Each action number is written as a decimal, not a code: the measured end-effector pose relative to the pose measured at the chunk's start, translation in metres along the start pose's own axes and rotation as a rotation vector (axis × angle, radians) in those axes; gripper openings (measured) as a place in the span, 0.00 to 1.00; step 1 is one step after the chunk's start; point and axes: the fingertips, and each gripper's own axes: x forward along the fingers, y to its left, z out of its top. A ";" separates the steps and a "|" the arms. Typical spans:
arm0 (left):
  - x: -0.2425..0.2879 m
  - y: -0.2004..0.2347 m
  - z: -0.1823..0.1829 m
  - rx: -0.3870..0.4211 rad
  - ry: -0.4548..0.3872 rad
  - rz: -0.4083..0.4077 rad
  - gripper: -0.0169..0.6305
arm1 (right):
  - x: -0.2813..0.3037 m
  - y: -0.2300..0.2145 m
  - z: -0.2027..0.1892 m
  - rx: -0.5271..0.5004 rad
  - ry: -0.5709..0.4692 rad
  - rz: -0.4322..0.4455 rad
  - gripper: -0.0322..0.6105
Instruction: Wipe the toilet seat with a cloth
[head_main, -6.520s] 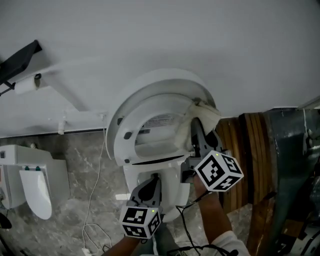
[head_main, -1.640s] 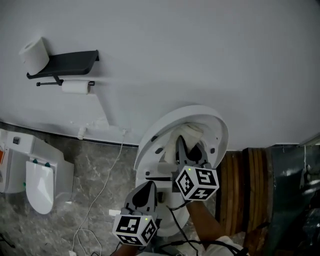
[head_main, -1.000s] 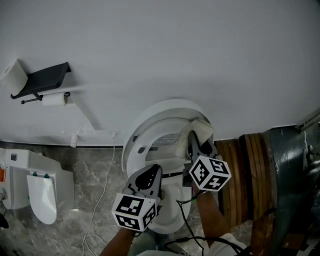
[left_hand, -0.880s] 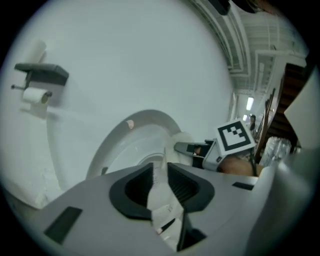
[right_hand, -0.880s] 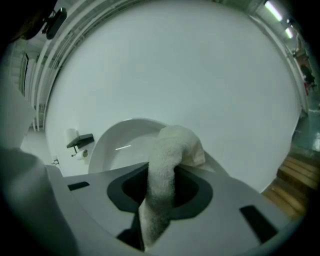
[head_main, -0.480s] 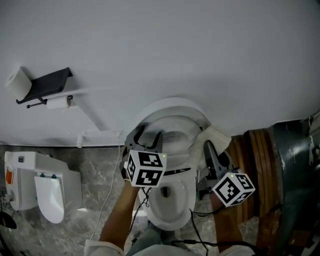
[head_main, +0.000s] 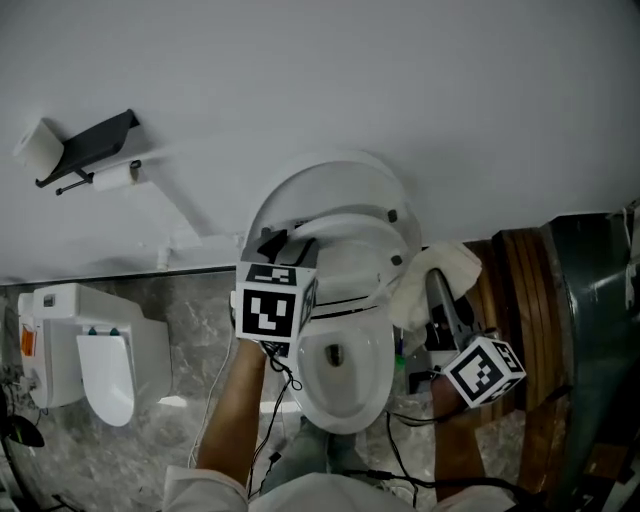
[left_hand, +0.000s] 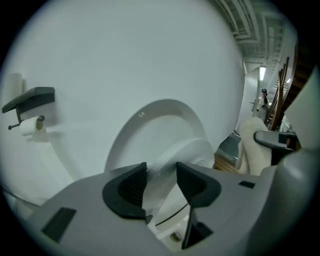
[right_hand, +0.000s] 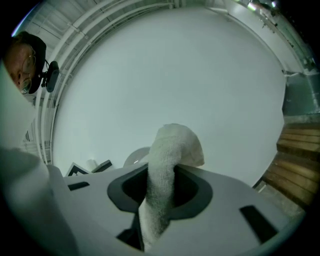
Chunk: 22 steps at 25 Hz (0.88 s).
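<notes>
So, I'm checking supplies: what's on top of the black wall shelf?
A white toilet paper roll sits at the left end of the black wall shelf; the rest of its top looks bare. The patch under the roll is covered.

Lit dimly and evenly, cool grey, no hard shadows. Brightest across the white wall (head_main: 420, 90); murky over the grey floor (head_main: 190, 335) and the wood (head_main: 510, 270) at right. Faintly shaded under the shelf (head_main: 88, 148) at far left. Bowed hard by fisheye in both gripper views, ringed in black at the edges. Soft and out of focus up close, grainy on the cloth (right_hand: 167, 150). Flared by a lamp (left_hand: 262, 73) at far right.
</notes>
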 end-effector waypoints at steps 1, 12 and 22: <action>-0.013 -0.009 -0.007 -0.002 0.019 -0.013 0.35 | -0.007 0.003 0.001 0.007 -0.002 0.005 0.20; -0.161 -0.134 -0.182 0.138 0.329 -0.209 0.35 | -0.130 0.005 -0.024 0.019 0.097 0.025 0.20; -0.194 -0.198 -0.390 -0.031 0.547 -0.423 0.25 | -0.215 -0.101 -0.153 0.073 0.282 -0.110 0.20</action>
